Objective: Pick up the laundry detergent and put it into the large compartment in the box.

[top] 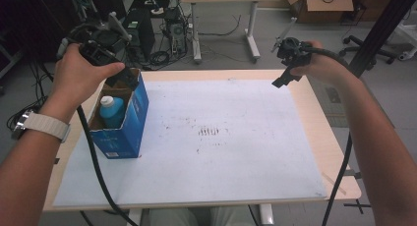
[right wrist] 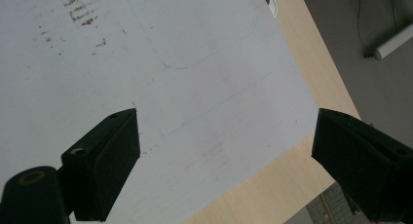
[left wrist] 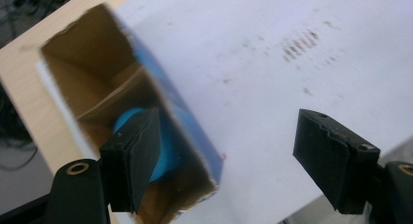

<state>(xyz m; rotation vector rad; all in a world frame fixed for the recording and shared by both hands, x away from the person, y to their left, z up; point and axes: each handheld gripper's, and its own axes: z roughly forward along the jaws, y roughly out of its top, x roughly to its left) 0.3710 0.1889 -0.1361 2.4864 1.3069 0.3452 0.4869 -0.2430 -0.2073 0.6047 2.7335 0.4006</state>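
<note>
Over on the left side, the left hand has its wrist in a pale watch strap and holds the left gripper right over the open top of a blue cardboard box. The box stands upright near the left edge of the tabletop, on the big white sheet that covers most of it. Inside the box there's a light blue bottle with a white cap, sitting low between the brown inner walls. In the left gripper view the fingers are spread wide, gripping nothing; one hangs over the box opening with the blue bottle just behind it, the other is out over the bare sheet.

Middle of the sheet has a patch of dark smudgy marks.

On the right, the right hand holds the right gripper up in the air over the far right corner of the tabletop, well apart from the box. Its fingers are also released wide, with just sheet and wooden table edge between them. Black cable trails down off that side.
</note>
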